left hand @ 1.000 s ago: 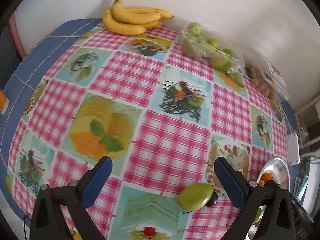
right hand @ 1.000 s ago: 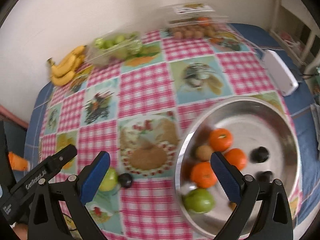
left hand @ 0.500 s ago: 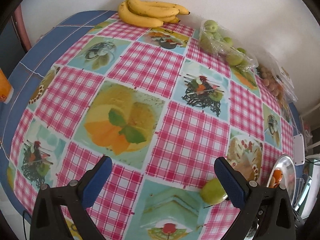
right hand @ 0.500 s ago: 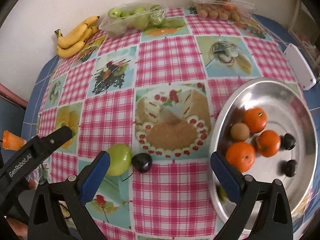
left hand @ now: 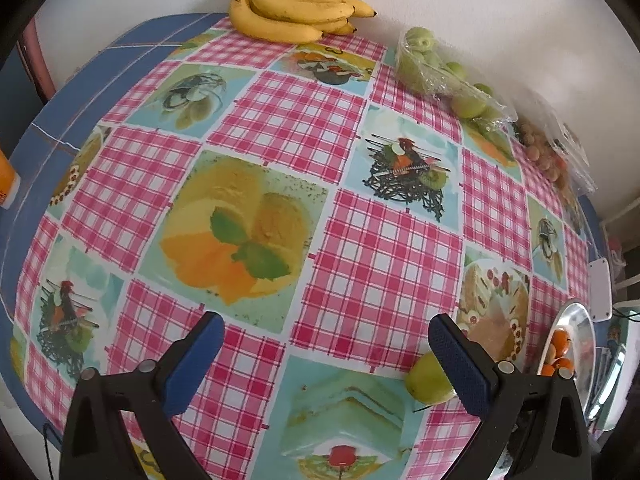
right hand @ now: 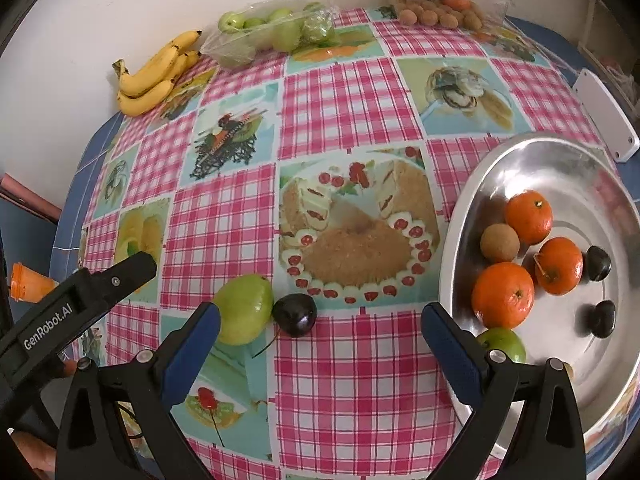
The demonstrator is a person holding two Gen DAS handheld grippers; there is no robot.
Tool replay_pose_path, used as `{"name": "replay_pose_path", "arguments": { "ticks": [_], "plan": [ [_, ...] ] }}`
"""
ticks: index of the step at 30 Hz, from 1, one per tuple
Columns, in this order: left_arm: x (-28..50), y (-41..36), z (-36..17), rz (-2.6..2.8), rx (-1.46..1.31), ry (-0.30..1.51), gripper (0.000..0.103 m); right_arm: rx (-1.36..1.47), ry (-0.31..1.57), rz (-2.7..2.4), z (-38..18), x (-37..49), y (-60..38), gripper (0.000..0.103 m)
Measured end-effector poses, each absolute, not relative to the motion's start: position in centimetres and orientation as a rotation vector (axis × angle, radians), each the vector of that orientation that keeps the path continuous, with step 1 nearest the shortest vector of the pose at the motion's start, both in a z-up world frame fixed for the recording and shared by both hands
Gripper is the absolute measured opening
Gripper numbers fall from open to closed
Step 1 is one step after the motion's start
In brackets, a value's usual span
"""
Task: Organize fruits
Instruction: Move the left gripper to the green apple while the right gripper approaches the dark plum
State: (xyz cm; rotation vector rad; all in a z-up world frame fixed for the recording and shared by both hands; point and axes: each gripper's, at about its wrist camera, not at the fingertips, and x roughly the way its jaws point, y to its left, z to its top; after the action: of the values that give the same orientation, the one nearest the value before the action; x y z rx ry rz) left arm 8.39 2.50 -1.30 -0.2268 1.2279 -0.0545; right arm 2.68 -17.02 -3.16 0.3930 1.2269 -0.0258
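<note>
A green fruit (right hand: 244, 309) lies on the checked tablecloth with a dark cherry (right hand: 295, 314) touching its right side. My right gripper (right hand: 320, 328) hovers open just in front of them, empty. At the right stands a silver bowl (right hand: 560, 160) holding three oranges (right hand: 503, 295), a brown fruit (right hand: 499, 243), dark cherries (right hand: 598, 263) and a green fruit (right hand: 505, 344). My left gripper (left hand: 326, 348) is open and empty; the green fruit (left hand: 428, 376) sits by its right finger. The left gripper's arm (right hand: 76, 304) shows in the right wrist view.
Along the back wall lie a bunch of bananas (left hand: 292, 16), a bag of green fruits (left hand: 440, 76) and a clear box of small brown fruits (right hand: 440, 12). A white flat device (right hand: 604, 116) lies beyond the bowl. An orange object (right hand: 24, 282) sits past the table's left edge.
Both grippers have moved: the right one swung left off the bowl and now faces the green fruit and cherry. The left view drifted left and closer to the table. Both stayed open.
</note>
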Motion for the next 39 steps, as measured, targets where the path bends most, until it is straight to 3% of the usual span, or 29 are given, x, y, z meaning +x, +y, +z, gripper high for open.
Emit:
{"name": "replay_pose_path", "arguments": {
  "ticks": [18, 22, 24, 26, 32, 39],
  "plan": [
    [9.0, 0.6, -2.1, -0.114, -0.193, 1.284, 0.103, 0.404, 1.251, -0.021, -3.9, 2.8, -16.9, 0.099],
    [9.2, 0.5, -2.3, -0.132, -0.224, 1.304, 0.103, 0.416, 1.228, -0.045, -3.3, 2.6, -17.6, 0.084],
    [9.1, 0.3, -2.3, -0.14, -0.224, 1.306, 0.103, 0.421, 1.226, -0.055, -3.2, 2.6, -17.9, 0.083],
    [9.1, 0.0, -2.2, -0.152, -0.222, 1.303, 0.102, 0.414, 1.234, -0.07, -3.3, 2.6, -18.0, 0.073],
    [9.1, -1.0, -2.5, -0.217, -0.262, 1.326, 0.1, 0.403, 1.262, -0.047, -3.9, 2.7, -17.2, 0.058],
    [8.7, -2.4, -3.5, -0.302, -0.327, 1.381, 0.085, 0.391, 1.276, -0.049, -4.1, 2.7, -17.1, 0.055]
  ]
}}
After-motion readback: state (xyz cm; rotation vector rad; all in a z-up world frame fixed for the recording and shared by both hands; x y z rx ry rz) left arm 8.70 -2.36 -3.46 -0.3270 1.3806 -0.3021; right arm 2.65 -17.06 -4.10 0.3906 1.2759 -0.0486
